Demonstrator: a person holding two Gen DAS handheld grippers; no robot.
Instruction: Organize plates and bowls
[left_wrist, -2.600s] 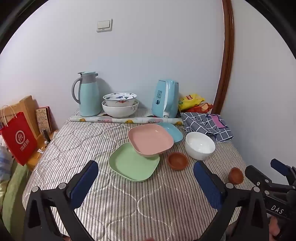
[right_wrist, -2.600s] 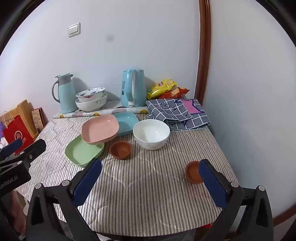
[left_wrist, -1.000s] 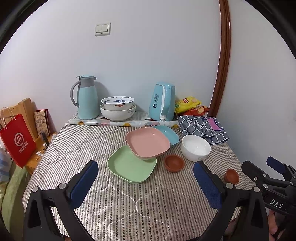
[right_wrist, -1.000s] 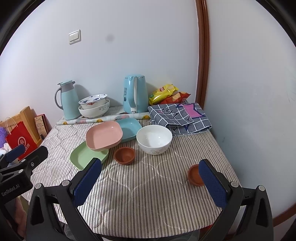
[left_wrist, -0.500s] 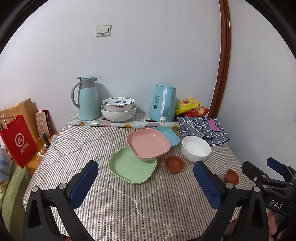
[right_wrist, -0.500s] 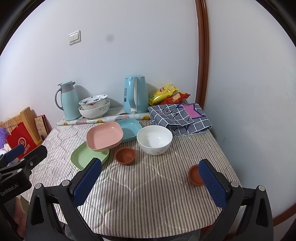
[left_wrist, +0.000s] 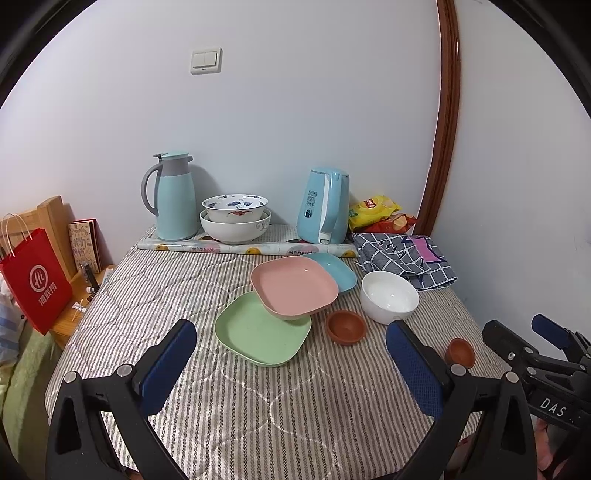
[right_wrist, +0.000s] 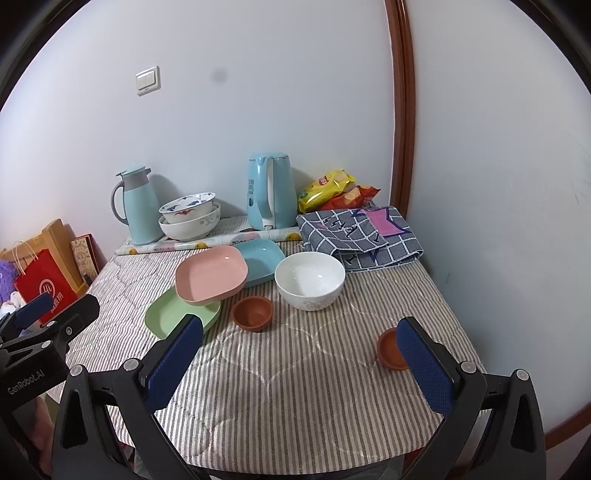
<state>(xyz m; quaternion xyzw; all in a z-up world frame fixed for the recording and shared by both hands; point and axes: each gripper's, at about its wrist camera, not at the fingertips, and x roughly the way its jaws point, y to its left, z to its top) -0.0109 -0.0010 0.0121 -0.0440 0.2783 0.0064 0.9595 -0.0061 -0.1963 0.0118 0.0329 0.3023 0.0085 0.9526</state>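
A pink plate (left_wrist: 293, 286) (right_wrist: 211, 275) rests tilted on a green plate (left_wrist: 258, 334) (right_wrist: 173, 314) and a blue plate (left_wrist: 336, 271) (right_wrist: 260, 258). A white bowl (left_wrist: 389, 297) (right_wrist: 310, 280) stands to their right. A small brown bowl (left_wrist: 346, 326) (right_wrist: 253, 312) sits in front, and a second one (left_wrist: 460, 352) (right_wrist: 389, 347) lies near the right edge. My left gripper (left_wrist: 291, 365) is open and empty above the near table. My right gripper (right_wrist: 303, 362) is open and empty, its right finger beside the second brown bowl.
At the back stand a teal thermos (left_wrist: 173, 195), two stacked patterned bowls (left_wrist: 235, 218), a blue kettle (left_wrist: 327, 210), snack bags (left_wrist: 375, 212) and a folded checked cloth (left_wrist: 402, 254). A red paper bag (left_wrist: 35, 278) stands off the table's left edge. The wall is close on the right.
Both views have shifted only slightly. The dishes have not moved and both grippers stay open.
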